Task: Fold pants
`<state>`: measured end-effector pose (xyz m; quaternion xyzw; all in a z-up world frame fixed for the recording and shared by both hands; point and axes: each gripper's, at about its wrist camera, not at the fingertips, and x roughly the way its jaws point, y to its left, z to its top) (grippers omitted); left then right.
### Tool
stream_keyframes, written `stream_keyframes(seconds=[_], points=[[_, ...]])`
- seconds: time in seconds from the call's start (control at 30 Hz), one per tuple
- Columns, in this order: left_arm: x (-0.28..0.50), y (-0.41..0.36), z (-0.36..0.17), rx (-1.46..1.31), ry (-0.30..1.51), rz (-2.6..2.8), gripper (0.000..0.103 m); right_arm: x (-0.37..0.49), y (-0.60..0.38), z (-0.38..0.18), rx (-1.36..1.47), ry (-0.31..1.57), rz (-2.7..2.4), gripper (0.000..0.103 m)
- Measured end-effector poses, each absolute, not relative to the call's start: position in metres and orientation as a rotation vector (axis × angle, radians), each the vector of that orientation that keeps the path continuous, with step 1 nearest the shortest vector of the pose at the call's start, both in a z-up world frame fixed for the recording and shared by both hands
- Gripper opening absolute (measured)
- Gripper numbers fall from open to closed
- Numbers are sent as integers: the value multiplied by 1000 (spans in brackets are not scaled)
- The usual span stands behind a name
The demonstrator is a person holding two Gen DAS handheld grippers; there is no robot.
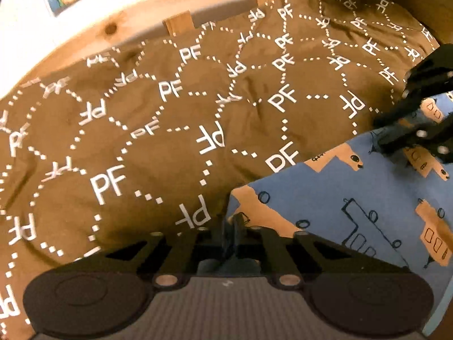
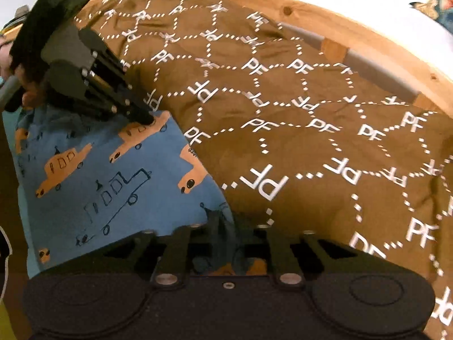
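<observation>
Each tool, left tool (image 1: 230,228) at six o'clock and right tool (image 2: 223,223), pinches a corner of the pants (image 2: 119,170), ready to fold them over the bedspread (image 1: 170,130).

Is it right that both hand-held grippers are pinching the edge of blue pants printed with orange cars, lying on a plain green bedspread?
Not quite. The bedspread is brown with white "PF" letters and dotted lines, not plain green; the right wrist view shows it clearly. The rest holds: the left hand-held gripper and right hand-held gripper each pinch an edge of the blue pants with orange cars.
</observation>
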<state>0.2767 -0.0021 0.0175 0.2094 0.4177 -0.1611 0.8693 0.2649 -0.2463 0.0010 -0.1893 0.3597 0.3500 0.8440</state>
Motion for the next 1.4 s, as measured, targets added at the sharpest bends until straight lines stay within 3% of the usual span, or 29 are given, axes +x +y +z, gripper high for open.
stream_keyframes(seconds=[0.03, 0.07, 0.23, 0.27, 0.33, 0.53, 0.6, 0.67, 0.73, 1.0, 1.1, 1.13, 1.2, 1.23, 1.27, 1.4], points=[[269, -2, 22, 430, 848, -325, 17, 258, -250, 5, -397, 738, 726, 40], [261, 1, 24, 411, 829, -321, 19, 247, -254, 9, -398, 712, 724, 44], [199, -13, 18, 457, 787, -382, 21, 177, -273, 11, -426, 674, 715, 47], [188, -19, 12, 476, 794, -399, 30, 166, -278, 8, -435, 680, 706, 47], [161, -25, 2, 524, 799, -443, 39, 148, -285, 2, -448, 704, 697, 47], [110, -40, -5, 648, 744, -601, 46, 120, -315, 0, -417, 723, 629, 47], [105, -47, -8, 713, 724, -624, 44, 118, -323, -1, -395, 734, 604, 46], [106, -49, -10, 726, 735, -639, 26, 117, -330, 0, -370, 747, 580, 43], [109, -48, -13, 715, 755, -652, 20, 115, -337, 1, -359, 745, 549, 42], [98, -51, -10, 750, 730, -729, 21, 117, -359, 0, -233, 784, 477, 40], [96, -52, -13, 760, 731, -744, 27, 120, -362, -2, -199, 800, 460, 41], [94, -53, -13, 763, 726, -747, 33, 119, -363, -2, -194, 801, 456, 41], [94, -54, -15, 778, 720, -742, 34, 119, -363, -2, -197, 799, 451, 41], [95, -54, -16, 783, 726, -734, 28, 119, -363, -2, -201, 800, 447, 41], [97, -54, -18, 785, 739, -726, 10, 119, -364, -2, -202, 802, 445, 42], [102, -50, -17, 746, 771, -714, 2, 120, -367, -6, -192, 816, 431, 42]])
